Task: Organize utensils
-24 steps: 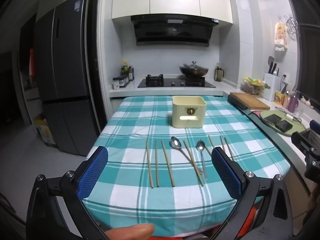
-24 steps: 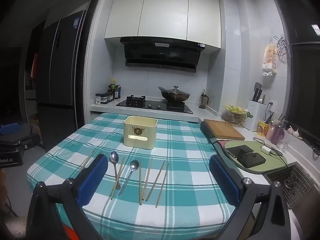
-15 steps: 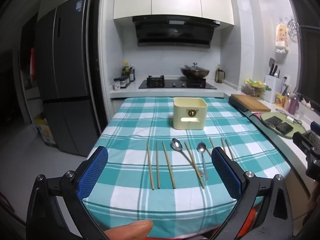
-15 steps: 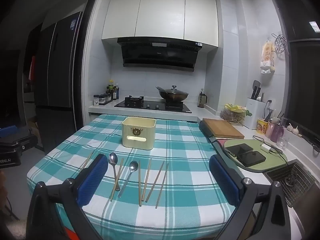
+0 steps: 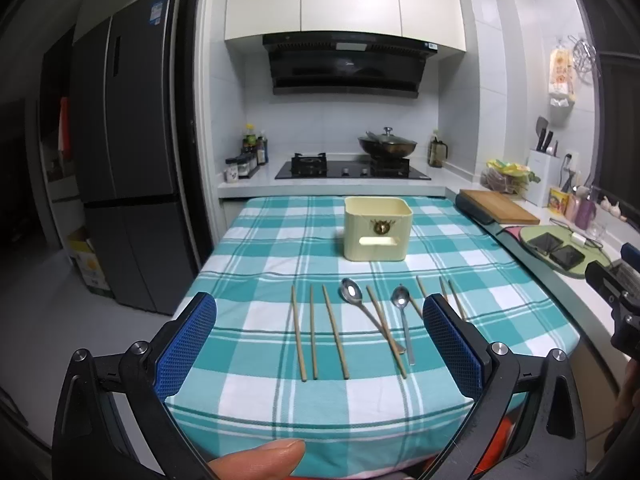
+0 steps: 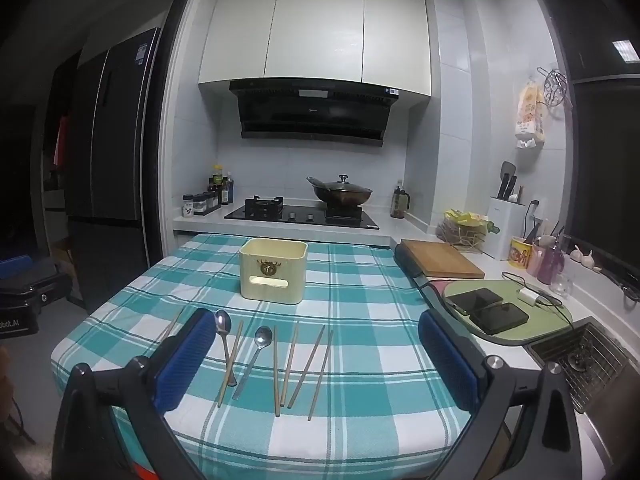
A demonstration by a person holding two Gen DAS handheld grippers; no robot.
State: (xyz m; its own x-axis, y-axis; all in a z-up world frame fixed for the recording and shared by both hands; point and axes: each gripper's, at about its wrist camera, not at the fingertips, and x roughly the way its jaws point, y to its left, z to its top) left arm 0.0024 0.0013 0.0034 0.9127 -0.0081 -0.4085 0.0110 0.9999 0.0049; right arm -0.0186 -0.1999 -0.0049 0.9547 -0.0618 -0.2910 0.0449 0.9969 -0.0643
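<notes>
Teal-and-white cloth: a checked tablecloth (image 5: pixel 256 248) covers the one table in front of me; every utensil lies on it.
Chopsticks: I count seven wooden sticks in the left view. Three chopsticks (image 5: pixel 313 330) lie side by side on the left of the row, one chopstick (image 5: pixel 386 332) crosses the big spoon's handle, and three more (image 5: pixel 448 294) are partly hidden behind my left gripper's right finger. In the right view I count four loose sticks (image 6: pixel 298 364) right of the spoons.
Spoons: two metal ones. The larger spoon (image 5: pixel 351 294) lies left of the smaller spoon (image 5: pixel 401 298), bowls toward the far side.
Holder: one cream utensil box (image 5: pixel 377 229) stands upright beyond the row, well apart from it, nothing showing inside that I can see.
My left gripper (image 5: pixel 320 344): jaws spread as wide as they go, nothing between the blue pads, hovering at the near table edge; one of my fingertips (image 5: pixel 256 458) shows at the bottom.
My right gripper (image 6: pixel 316 364): also fully spread and holding nothing, hanging over the near right part of the table.
Counter at right: one wooden cutting board (image 6: pixel 440 262), one green mat (image 6: pixel 516 312) with two dark phones on it.
Stove: one lidded wok (image 5: pixel 387 145) on the hob.
</notes>
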